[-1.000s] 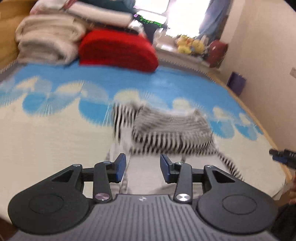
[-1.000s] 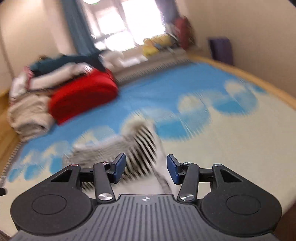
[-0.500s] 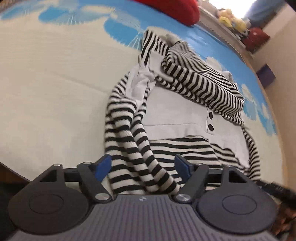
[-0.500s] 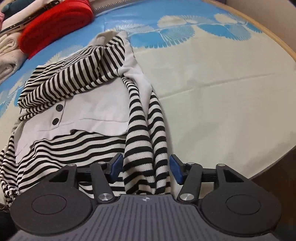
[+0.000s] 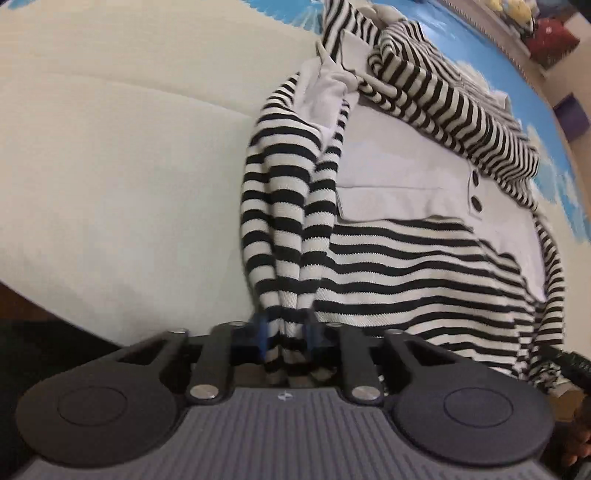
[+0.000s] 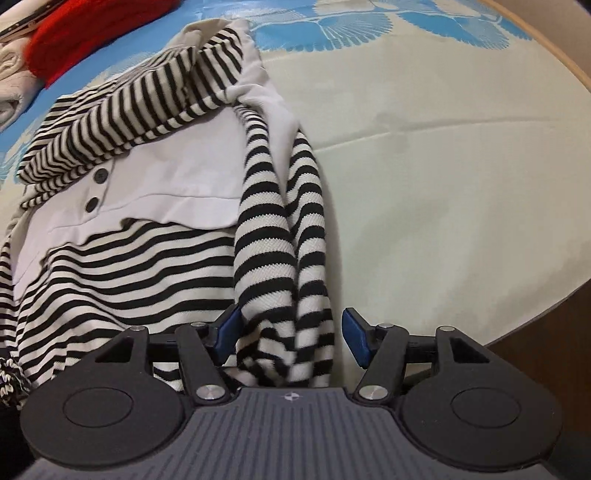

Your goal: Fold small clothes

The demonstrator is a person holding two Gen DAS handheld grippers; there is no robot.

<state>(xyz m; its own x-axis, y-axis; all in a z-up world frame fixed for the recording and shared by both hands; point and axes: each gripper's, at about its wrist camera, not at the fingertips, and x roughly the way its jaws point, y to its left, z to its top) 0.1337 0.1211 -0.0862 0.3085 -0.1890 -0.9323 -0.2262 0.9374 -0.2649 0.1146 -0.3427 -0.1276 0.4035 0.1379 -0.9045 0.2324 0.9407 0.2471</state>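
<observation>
Two grippers pointed steeply down at a black-and-white striped knit top [image 5: 413, 266] with a pale grey panel, which lay spread across a cream bedspread [image 5: 122, 177] patterned with blue fan shapes. Both had dropped low over the near edge of the bed, each above one sleeve of the garment.

The left gripper [image 5: 286, 338] had just been closing, and its blue pads were pinched tight on the cuff end of the top's striped left-hand sleeve [image 5: 280, 221]; the fabric bunched up between the pads and ran away from them toward the shoulder. At the right edge of that view the tip of the other gripper showed, dark and blurred.

The right gripper [image 6: 291, 338] stood about half open. The top's other striped sleeve [image 6: 284, 236] lay between its blue fingers [image 6: 352, 339]. The left finger sat right against the cloth, while the right finger stood clear of it with a gap of bedspread showing, so nothing was gripped there.

Two dark buttons [image 6: 96, 188] sat on the grey panel below the folded-down striped collar. Beyond the top, a red cushion [image 6: 92, 33] and folded pale blankets [image 6: 14, 77] lay at the far side of the bed.
</observation>
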